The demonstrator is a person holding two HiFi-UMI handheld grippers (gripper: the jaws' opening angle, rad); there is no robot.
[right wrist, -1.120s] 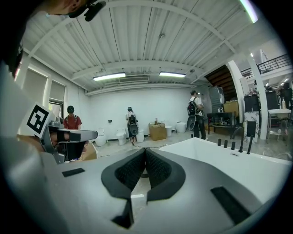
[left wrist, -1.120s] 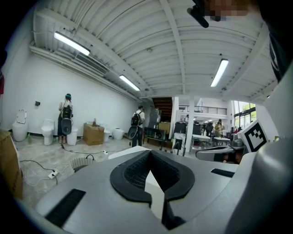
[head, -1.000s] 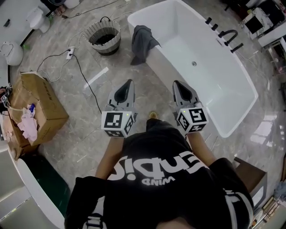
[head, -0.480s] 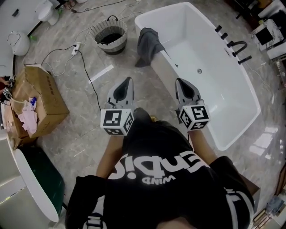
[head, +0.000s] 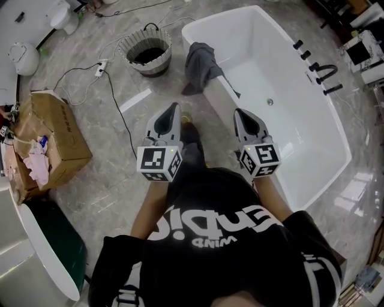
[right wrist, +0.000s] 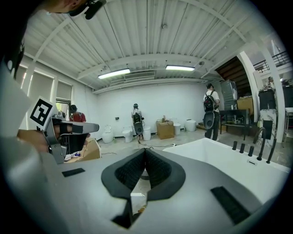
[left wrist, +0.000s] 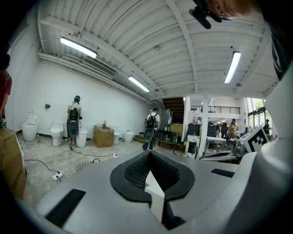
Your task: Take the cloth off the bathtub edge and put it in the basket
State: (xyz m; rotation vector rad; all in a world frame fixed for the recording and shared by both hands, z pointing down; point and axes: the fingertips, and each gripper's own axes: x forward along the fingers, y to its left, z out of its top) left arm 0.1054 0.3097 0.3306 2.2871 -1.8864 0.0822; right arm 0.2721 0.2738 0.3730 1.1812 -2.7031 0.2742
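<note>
A dark grey cloth (head: 200,65) hangs over the near rim of the white bathtub (head: 327,171), one end trailing down its outer wall. The round ribbed basket (head: 146,50) stands on the floor to the cloth's left, dark inside. My left gripper (head: 174,108) is held in the air short of the cloth, shut, with nothing in it. My right gripper (head: 237,113) hovers over the tub's near edge, to the right of the cloth, also shut and empty. In the left gripper view the left gripper (left wrist: 149,153) has its pads together, and in the right gripper view so does the right gripper (right wrist: 145,151).
A cardboard box (head: 53,141) with pink rags sits at the left. A power strip (head: 101,63) and its black cable run across the marble floor near the basket. Black taps (head: 318,63) line the tub's far rim. Toilets (head: 60,15) stand top left. People stand far off (right wrist: 136,120).
The person has stepped closer to the tub, so the cloth and basket sit a little lower in the head view. Both grippers stayed shut and side by side.
</note>
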